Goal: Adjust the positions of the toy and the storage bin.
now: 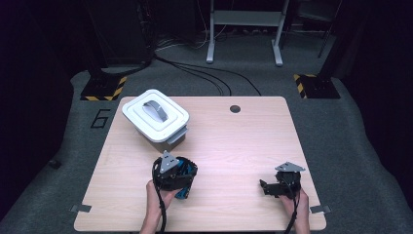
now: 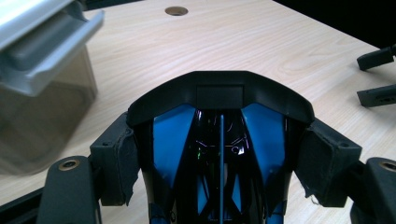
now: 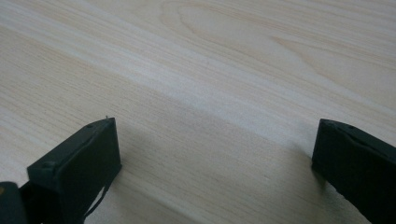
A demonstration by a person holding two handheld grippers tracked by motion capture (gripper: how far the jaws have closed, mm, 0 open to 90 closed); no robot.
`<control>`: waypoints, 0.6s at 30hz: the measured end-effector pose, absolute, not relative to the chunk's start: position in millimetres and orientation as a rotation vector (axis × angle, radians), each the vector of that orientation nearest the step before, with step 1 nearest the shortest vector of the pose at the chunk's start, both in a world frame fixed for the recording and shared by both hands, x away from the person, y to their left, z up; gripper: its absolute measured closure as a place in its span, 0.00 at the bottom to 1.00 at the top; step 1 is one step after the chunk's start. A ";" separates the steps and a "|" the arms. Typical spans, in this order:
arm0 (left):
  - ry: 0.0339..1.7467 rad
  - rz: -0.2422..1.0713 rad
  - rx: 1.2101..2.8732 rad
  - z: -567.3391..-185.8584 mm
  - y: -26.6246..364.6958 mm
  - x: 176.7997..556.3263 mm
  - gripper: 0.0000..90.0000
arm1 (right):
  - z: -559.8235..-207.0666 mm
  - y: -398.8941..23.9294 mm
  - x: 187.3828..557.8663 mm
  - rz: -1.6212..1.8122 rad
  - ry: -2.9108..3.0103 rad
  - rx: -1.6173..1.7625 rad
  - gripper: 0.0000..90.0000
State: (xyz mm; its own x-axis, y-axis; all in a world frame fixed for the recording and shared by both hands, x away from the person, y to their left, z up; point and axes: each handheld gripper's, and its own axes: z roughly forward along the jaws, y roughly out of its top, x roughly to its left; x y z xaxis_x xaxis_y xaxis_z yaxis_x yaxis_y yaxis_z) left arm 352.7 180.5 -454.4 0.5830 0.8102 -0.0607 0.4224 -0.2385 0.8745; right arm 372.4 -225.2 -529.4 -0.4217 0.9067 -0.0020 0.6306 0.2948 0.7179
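1. We hold a black-and-blue object (image 2: pixel 219 135) clamped between the pads of our left gripper (image 1: pixel 176 171), above the near-left part of the wooden table (image 1: pixel 234 146); what the object is we cannot tell.
2. Our right gripper (image 1: pixel 272 187) sits over the near-right of the table with its jaws wide apart and nothing between them but bare wood.
3. The lidded container (image 1: pixel 156 117), white lid with a grey handle, stands near the far-left corner, close ahead of the left gripper.
4. Risk: the object looks glossy and curved, so we judge it could twist or slip out if the pads bear on its rounded sides.
5. Risk: the container's lid is on and its grey side clip (image 2: pixel 51 51) sits just beside the held object; swinging left could knock the container.
6. Risk: the trailing cable could drag the hand off line.
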 end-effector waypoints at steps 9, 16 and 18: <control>1.020 0.562 1.873 -445.1 210.4 348.2 0.28 | -529.4 -225.2 372.4 0.912 2.159 1.376 0.00; 1.066 0.612 1.873 -441.5 240.9 343.8 0.28 | -529.4 -225.1 372.4 0.913 2.158 1.376 0.00; 1.083 0.626 1.878 -440.3 250.0 342.0 0.28 | -529.4 -225.2 372.4 0.912 2.159 1.376 0.00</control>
